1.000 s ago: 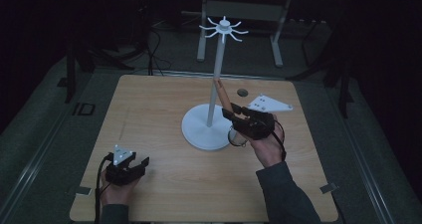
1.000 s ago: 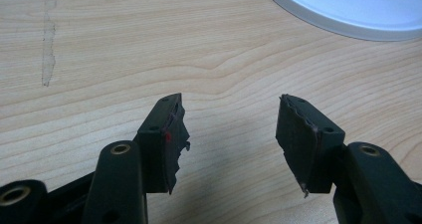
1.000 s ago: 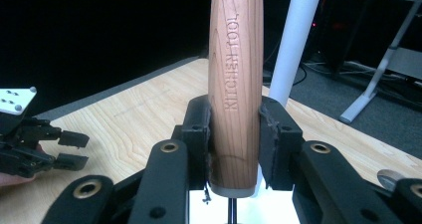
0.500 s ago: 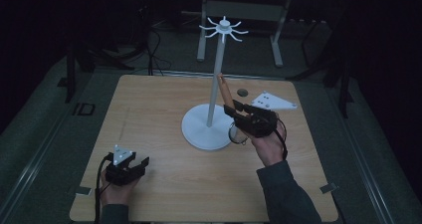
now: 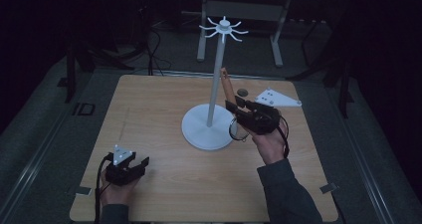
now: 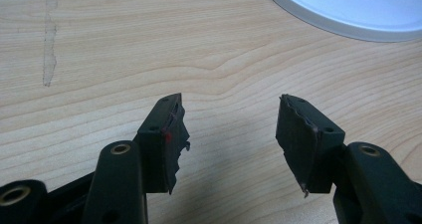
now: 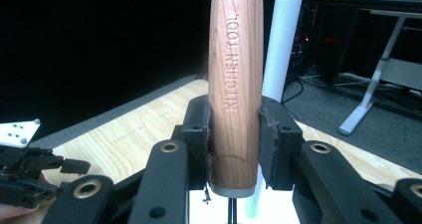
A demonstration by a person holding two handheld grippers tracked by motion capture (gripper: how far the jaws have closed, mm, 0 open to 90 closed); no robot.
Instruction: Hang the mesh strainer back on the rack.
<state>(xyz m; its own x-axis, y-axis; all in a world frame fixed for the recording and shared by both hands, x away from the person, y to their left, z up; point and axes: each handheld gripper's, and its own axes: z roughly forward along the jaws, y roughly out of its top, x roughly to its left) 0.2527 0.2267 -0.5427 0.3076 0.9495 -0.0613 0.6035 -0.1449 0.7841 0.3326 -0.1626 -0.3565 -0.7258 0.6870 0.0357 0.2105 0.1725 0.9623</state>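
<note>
The kitchen tool had a tapered wooden handle with "KITCHEN TOOL" stamped lengthwise along it and a pale collar at its thick end, from which a thin dark wire ran down. It stood nearly upright, just beside the white pole of the hanger stand, on the side away from the person's left hand, its narrow tip well below the stand's spoked crown. A wire loop at its lower end hung over the edge of the stand's round base.
</note>
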